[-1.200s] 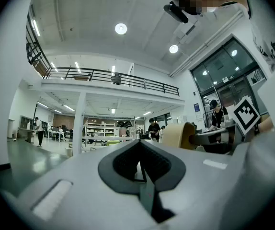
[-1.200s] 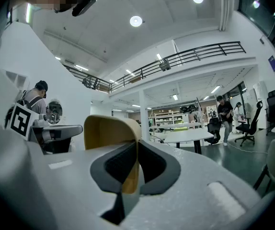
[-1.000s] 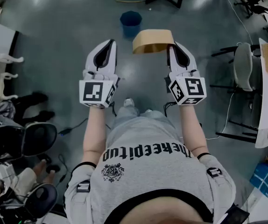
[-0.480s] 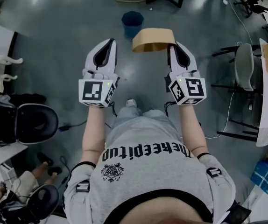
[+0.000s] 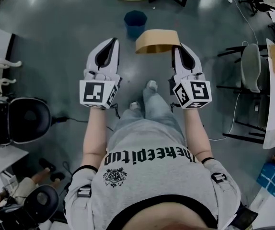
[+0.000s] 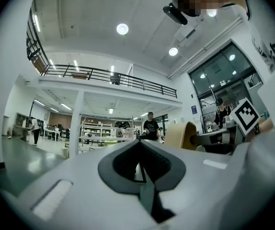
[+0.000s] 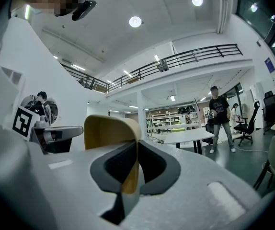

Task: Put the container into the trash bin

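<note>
Down on the grey floor [image 5: 56, 42], the blue trash bin [image 5: 135, 23] stands out ahead of the person. Up in the air, nearer the body, the tan container [image 5: 156, 40] is pinched by its right wall in the right gripper [image 5: 178, 47]. Alongside, the left gripper [image 5: 112, 43] has its jaws pressed together on nothing.
</note>
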### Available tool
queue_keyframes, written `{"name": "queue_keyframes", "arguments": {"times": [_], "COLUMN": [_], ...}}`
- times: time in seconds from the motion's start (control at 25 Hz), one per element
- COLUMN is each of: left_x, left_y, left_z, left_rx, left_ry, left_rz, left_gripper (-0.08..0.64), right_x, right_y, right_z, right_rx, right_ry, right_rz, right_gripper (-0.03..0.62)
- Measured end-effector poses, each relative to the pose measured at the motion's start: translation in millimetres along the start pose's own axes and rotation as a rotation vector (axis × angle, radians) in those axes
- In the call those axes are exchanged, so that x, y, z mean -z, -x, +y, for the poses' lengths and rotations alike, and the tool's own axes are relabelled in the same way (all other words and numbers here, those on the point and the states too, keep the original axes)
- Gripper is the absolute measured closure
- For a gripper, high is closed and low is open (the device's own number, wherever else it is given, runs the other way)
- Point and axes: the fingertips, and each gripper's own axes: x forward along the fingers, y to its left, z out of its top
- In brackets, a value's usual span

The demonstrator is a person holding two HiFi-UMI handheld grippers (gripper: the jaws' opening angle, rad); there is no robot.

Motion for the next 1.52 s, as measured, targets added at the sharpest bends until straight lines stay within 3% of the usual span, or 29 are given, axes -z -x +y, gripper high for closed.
{"name": "queue_keyframes", "arguments": {"times": [0.68,1.52], "left_x": [12.6,14.7], "left_y": [-100.8,-240.0], "left_z": [53.0,81.7], "left_rx": [-0.064,-0.142], "left_ry": [-0.001,0.006], "left_rz": [-0.001,-0.001], "left_gripper": [0.541,0.541], "right_x": [-9.0,-20.1], "right_y": [-117.2,-241.0], "right_z": [-55.0,-147.4], "right_rx": [-0.074,-0.163], "right_ry": [-0.006,-0.025], "right_rz": [-0.007,0.012], "right_gripper": [0.577,0.577]}}
